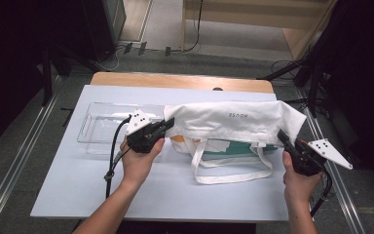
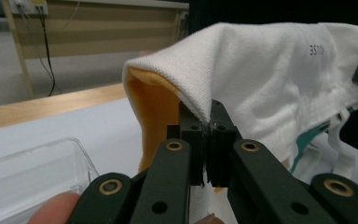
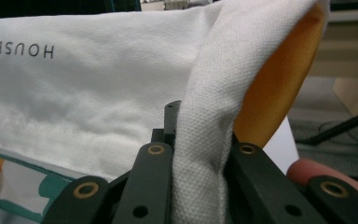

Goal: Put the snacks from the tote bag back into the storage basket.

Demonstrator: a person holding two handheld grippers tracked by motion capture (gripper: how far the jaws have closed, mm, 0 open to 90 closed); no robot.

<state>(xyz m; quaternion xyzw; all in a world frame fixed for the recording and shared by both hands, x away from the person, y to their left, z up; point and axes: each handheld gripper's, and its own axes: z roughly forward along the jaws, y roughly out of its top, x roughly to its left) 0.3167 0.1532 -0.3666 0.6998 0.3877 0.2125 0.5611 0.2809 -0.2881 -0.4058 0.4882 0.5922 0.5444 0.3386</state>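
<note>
Between grippers: white tote bag (image 1: 233, 122), orange-lined.

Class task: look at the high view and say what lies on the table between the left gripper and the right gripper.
In the high view, the white tote bag spans from left gripper to right gripper, each shut on one end.

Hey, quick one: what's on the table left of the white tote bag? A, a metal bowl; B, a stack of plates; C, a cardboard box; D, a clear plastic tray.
D: a clear plastic tray lies on the table just left of the white bag, behind the left gripper.
</note>
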